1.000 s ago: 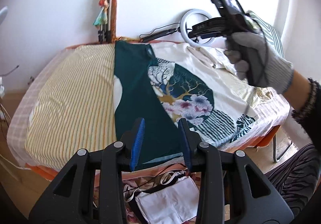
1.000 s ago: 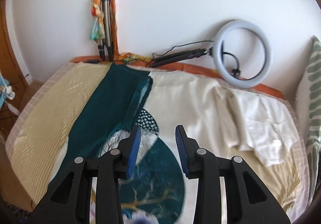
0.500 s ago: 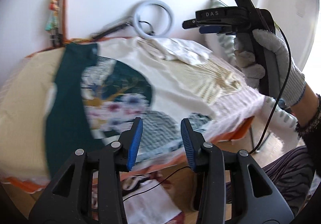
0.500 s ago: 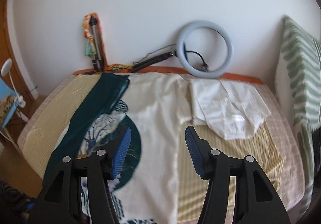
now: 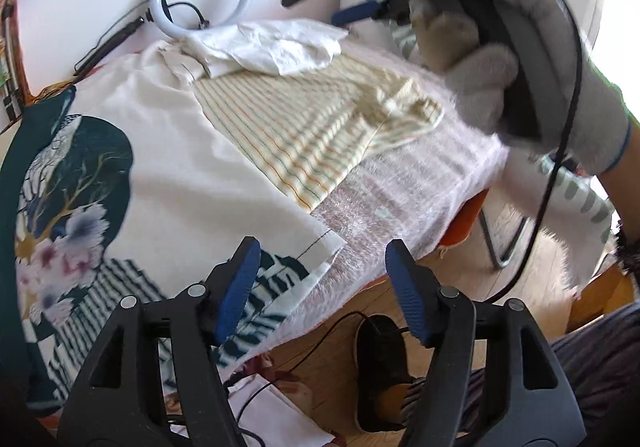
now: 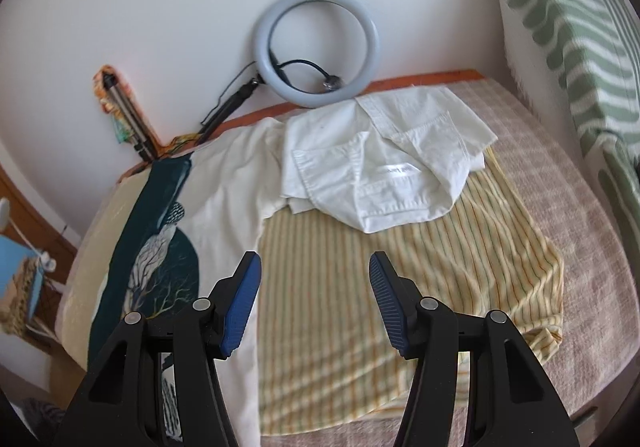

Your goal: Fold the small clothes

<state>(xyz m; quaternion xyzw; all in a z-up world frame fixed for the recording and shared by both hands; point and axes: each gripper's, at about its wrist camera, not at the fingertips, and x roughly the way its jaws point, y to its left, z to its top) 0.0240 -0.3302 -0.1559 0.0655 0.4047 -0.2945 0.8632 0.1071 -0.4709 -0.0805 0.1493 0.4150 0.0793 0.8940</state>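
Both the left gripper [image 5: 322, 289] and right gripper [image 6: 314, 301] stand empty, the left's jaws having just spread wider. The white garment [image 6: 384, 167] lies crumpled at the bed's [image 6: 560, 151] far edge, atop the striped cloth [image 6: 360, 287]. Best pinch two opposite corners and draw it flat before any fold.

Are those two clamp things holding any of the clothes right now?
No. The left gripper and right gripper are both open with nothing between the blue pads, poised above the printed shirt and striped cloth.
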